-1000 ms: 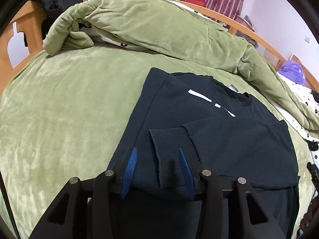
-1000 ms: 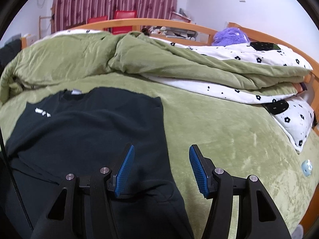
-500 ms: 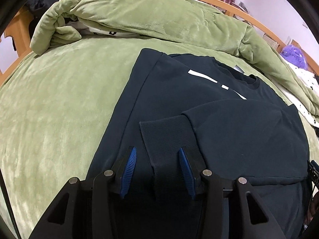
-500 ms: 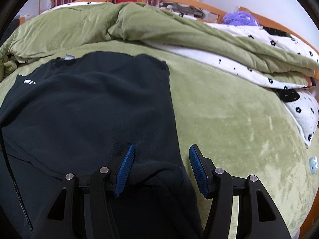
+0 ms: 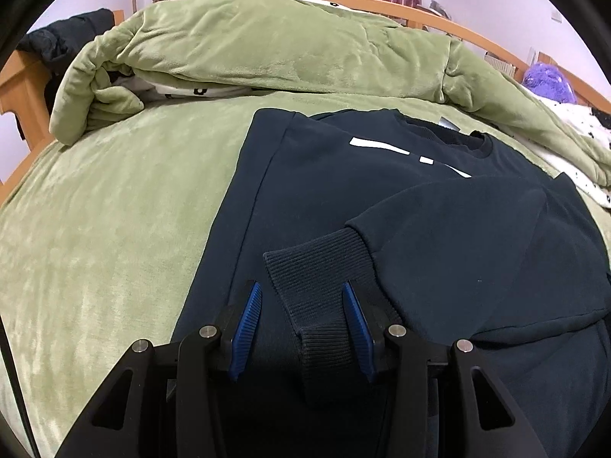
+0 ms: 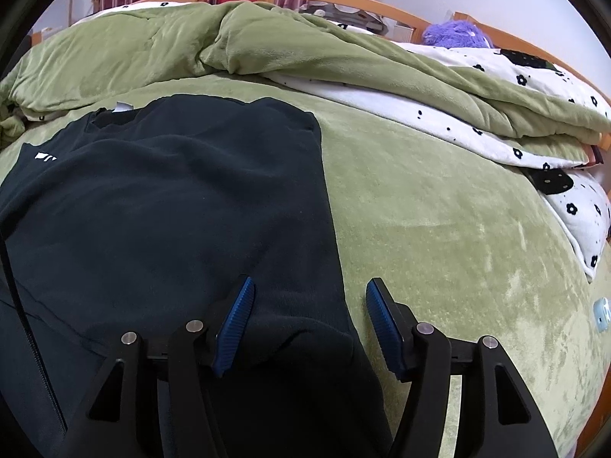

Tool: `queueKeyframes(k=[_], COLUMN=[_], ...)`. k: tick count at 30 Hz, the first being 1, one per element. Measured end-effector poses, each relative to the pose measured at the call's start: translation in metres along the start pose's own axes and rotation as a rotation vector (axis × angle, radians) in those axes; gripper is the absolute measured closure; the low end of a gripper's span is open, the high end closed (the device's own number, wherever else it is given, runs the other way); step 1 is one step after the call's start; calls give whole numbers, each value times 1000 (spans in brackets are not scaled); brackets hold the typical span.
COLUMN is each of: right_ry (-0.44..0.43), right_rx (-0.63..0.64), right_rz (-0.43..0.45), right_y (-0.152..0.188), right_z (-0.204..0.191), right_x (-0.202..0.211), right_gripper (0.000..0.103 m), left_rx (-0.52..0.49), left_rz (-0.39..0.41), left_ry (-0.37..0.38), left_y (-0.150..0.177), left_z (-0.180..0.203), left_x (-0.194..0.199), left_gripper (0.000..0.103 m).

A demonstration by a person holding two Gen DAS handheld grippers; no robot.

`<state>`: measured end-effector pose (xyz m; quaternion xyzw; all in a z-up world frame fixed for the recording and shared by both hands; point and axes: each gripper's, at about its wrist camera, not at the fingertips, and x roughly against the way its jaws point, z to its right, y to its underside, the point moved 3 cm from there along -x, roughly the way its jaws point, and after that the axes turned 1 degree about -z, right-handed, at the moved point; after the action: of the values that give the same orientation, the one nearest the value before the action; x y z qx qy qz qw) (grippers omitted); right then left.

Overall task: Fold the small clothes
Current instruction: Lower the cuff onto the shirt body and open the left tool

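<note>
A dark navy sweatshirt (image 5: pixel 343 175) with a white chest mark lies flat on the green bed cover, one sleeve folded across its front. The sleeve's ribbed cuff (image 5: pixel 317 267) lies between the blue pads of my left gripper (image 5: pixel 301 305), which is open over the lower part of the shirt. In the right wrist view the same sweatshirt (image 6: pixel 172 198) fills the left half. My right gripper (image 6: pixel 307 305) is open, straddling the shirt's right side edge near the hem, its right finger over the green cover.
A rumpled green quilt (image 5: pixel 290 45) is piled along the far side, with a white flowered lining (image 6: pixel 477 122) on the right. A wooden bed frame (image 5: pixel 19 87), a purple plush (image 6: pixel 454 32) and a dark garment (image 5: pixel 72 34) lie beyond.
Both grippers first dipped forward over the shirt, then pulled back and tilted up a little. The jaws stayed open and the sweatshirt did not move.
</note>
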<state>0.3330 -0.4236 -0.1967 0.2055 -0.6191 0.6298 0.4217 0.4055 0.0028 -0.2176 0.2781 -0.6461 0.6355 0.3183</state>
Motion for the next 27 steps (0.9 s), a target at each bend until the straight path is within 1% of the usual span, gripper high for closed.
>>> queueKeyframes(k=[3,7,10,18,23,27], right_ry=[-27,-69,-79,-50,-51,-17], right_rx=[-34,-102,-114,-97,-98,-48], right_rz=[-6,-20,-29,-32,-37,-23], right_y=[0,2,2,2,1,-1], right_z=[4,10,9,6,7,3], right_x=[-3,-7,-10,-10,-9,-1], right_gripper=[43,42,43,41,41,41], left_rx=[12,4,-1,8,21,21], left_rz=[5,18,18,20,7,-3], left_ry=[17,5,-1,5,30,44], left_y=[2,4,5,6,6,8], left_z=[-2,0,1,2,-1,-4], left_x=[-1,-2,-2,-2,-1,5], left_gripper=[60,60,60,59,58,58])
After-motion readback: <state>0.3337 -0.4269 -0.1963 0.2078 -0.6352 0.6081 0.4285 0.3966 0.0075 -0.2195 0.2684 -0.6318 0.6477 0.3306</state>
